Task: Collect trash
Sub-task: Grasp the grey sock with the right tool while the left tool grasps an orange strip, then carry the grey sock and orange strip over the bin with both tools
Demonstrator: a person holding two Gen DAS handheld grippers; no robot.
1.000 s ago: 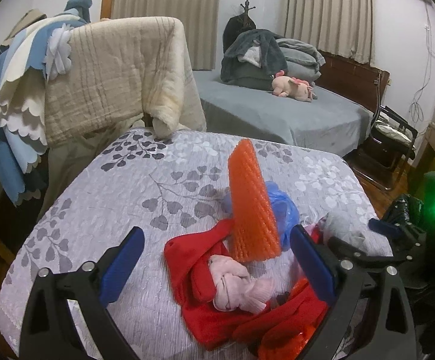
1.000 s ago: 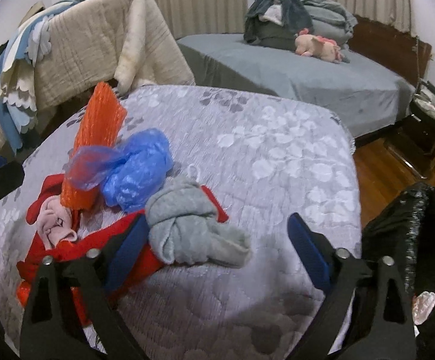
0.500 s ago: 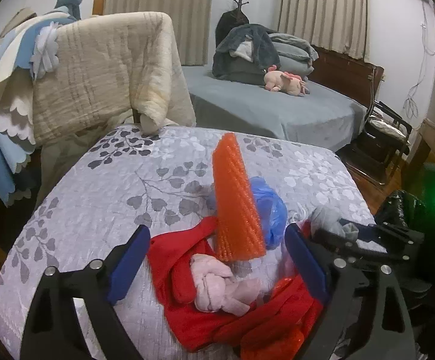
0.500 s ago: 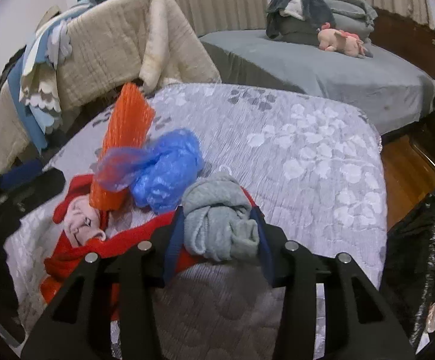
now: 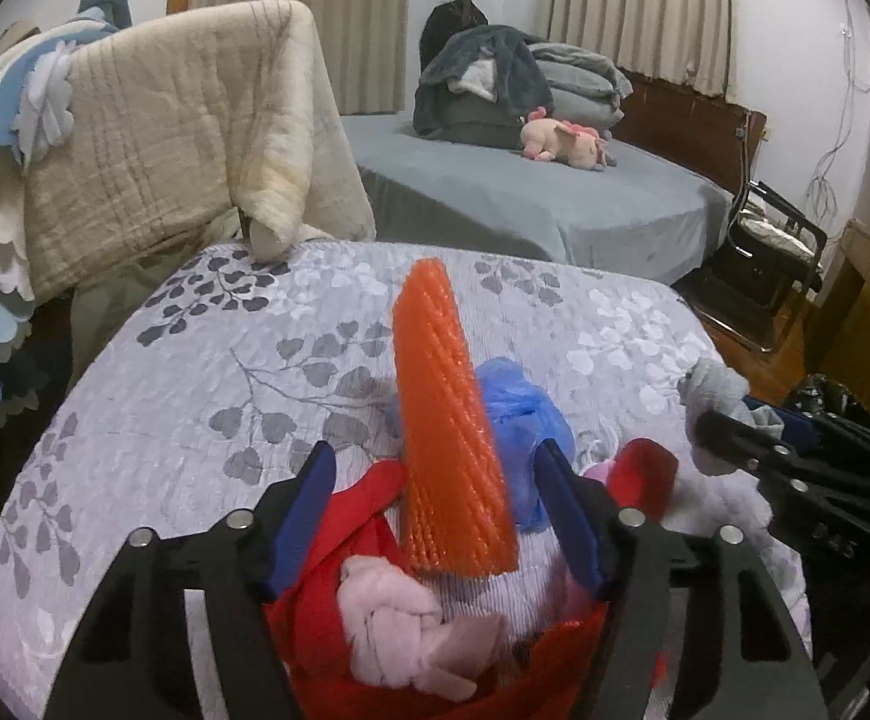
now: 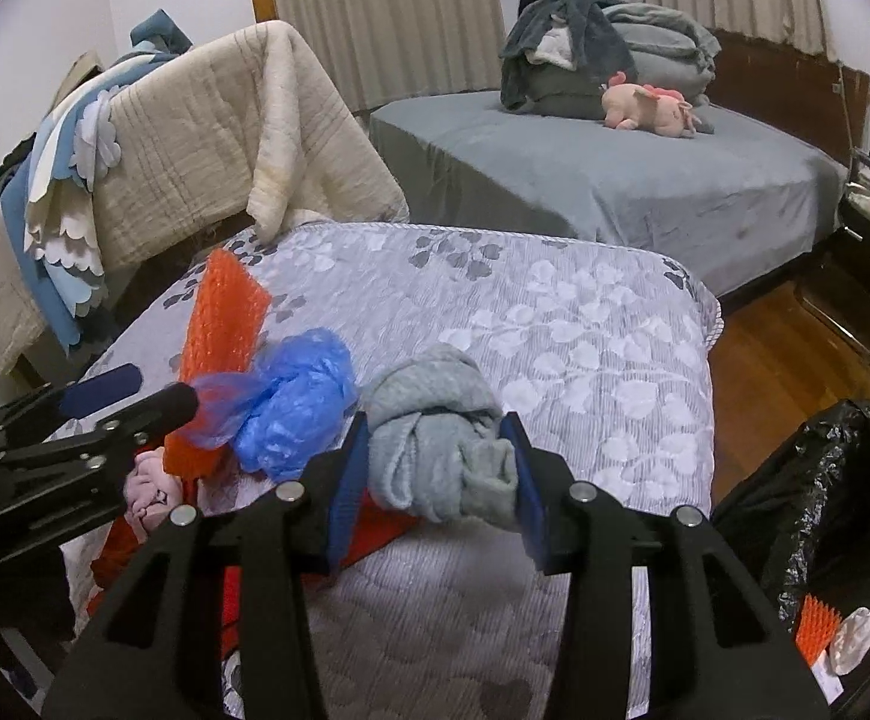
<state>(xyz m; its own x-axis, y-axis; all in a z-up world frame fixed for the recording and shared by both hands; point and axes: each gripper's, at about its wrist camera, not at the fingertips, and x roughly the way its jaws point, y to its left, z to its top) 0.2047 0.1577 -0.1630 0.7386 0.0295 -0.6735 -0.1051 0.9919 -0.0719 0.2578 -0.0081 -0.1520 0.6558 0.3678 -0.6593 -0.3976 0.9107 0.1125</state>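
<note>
An orange foam net [image 5: 450,438] stands upright between the fingers of my left gripper [image 5: 435,516], whose jaws are partly closed around it without touching it. It also shows in the right wrist view [image 6: 219,336]. Beside it lie a blue plastic bag [image 5: 525,420] [image 6: 297,396], a red cloth [image 5: 339,546] and a knotted pink cloth [image 5: 405,642]. My right gripper [image 6: 435,474] is shut on a grey knotted sock [image 6: 441,438], lifted slightly off the floral mattress [image 6: 585,330]. The sock also shows in the left wrist view [image 5: 711,396].
A black trash bag [image 6: 825,498] hangs open at the right beside the mattress, with an orange net piece [image 6: 816,630] and white wad inside. A beige quilt [image 5: 165,138] drapes over a rack at the left. A grey bed [image 6: 615,174] stands behind.
My right gripper closed on the grey sock and lifted it. My left gripper moved forward and narrowed around the orange foam net.
</note>
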